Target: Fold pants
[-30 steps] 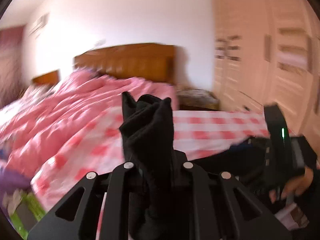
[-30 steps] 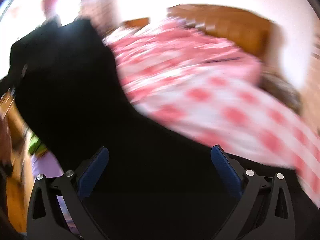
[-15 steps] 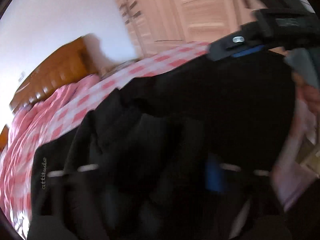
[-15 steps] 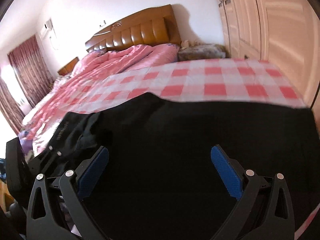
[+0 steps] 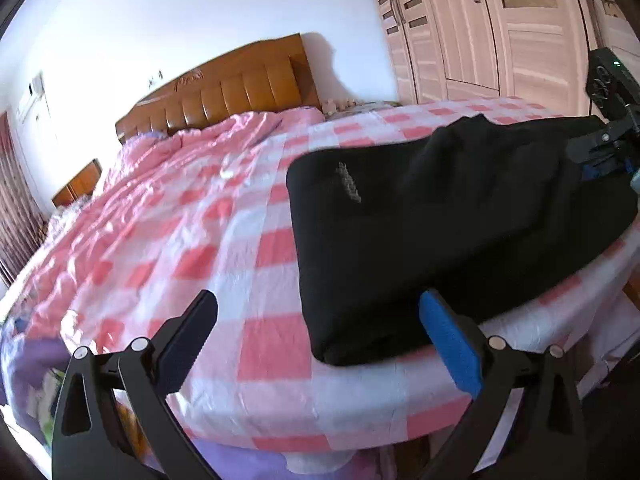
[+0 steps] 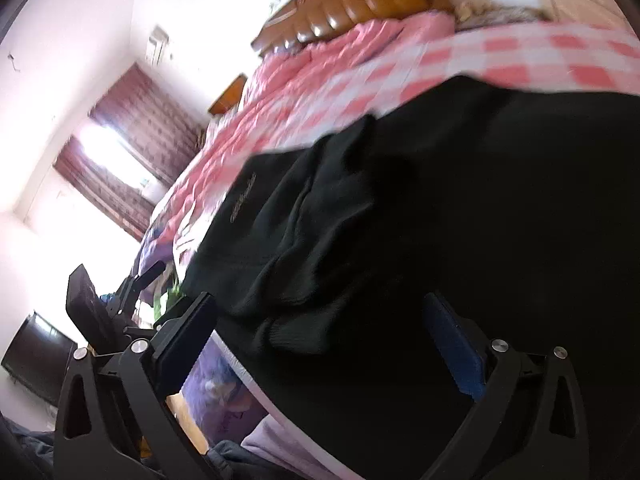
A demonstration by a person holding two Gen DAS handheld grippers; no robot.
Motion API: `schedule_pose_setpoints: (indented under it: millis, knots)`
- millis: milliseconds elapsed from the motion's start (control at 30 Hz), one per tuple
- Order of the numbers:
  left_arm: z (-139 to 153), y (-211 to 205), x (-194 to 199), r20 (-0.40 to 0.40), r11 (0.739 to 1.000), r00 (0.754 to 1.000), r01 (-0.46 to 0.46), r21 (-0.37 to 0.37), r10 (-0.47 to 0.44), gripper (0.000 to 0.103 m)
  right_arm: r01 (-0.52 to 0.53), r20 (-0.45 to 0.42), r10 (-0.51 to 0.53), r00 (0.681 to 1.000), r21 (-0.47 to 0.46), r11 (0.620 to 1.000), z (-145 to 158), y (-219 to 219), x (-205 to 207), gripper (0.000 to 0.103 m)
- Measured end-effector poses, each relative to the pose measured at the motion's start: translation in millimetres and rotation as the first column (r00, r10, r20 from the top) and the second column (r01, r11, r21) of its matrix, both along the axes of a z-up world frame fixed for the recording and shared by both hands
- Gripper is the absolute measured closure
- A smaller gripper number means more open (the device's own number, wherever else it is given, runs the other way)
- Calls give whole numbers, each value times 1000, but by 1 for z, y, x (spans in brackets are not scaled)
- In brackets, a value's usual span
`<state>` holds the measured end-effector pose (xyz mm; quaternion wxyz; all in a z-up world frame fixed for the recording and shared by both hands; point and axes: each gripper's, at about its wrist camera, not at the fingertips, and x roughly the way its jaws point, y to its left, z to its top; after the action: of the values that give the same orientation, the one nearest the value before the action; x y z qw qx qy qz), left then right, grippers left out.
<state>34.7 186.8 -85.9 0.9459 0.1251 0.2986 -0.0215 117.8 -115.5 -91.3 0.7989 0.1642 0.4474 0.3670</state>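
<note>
The black pants (image 5: pixel 440 220) lie folded in a thick stack on the pink checked bed (image 5: pixel 224 248), near its front right edge. My left gripper (image 5: pixel 320 336) is open and empty, just in front of the stack's near left corner. My right gripper (image 6: pixel 320 332) is open and empty, close over the pants (image 6: pixel 460 220), which fill most of its view. The right gripper also shows at the far right of the left wrist view (image 5: pixel 608 140). The left gripper shows at the left of the right wrist view (image 6: pixel 104 300).
A rumpled pink quilt (image 5: pixel 168 168) covers the far half of the bed below a wooden headboard (image 5: pixel 224 84). A wardrobe (image 5: pixel 500 28) stands along the right. Purple fabric (image 5: pixel 36 364) hangs at the bed's near left corner. A curtained window (image 6: pixel 120 160) is at the left.
My left gripper has let go of the pants, opened and pulled back to the left. The pants have gone from held up to lying folded on the bed. My right gripper has tilted.
</note>
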Motion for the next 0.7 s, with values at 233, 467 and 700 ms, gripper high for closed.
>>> schedule_pose_setpoints:
  millis: [233, 467, 700]
  knots:
    - [-10, 13, 0, 6, 990, 999, 43, -131, -42, 2, 10, -55, -9, 998, 22, 1000, -9, 36, 28, 44]
    - [-14, 14, -2, -16, 993, 999, 36, -111, -38, 2, 62, 71, -62, 996, 7, 998, 15, 36, 16, 74]
    - [-9, 3, -1, -31, 992, 996, 84, -96, -87, 2, 70, 279, -62, 958, -18, 997, 72, 37, -3, 83]
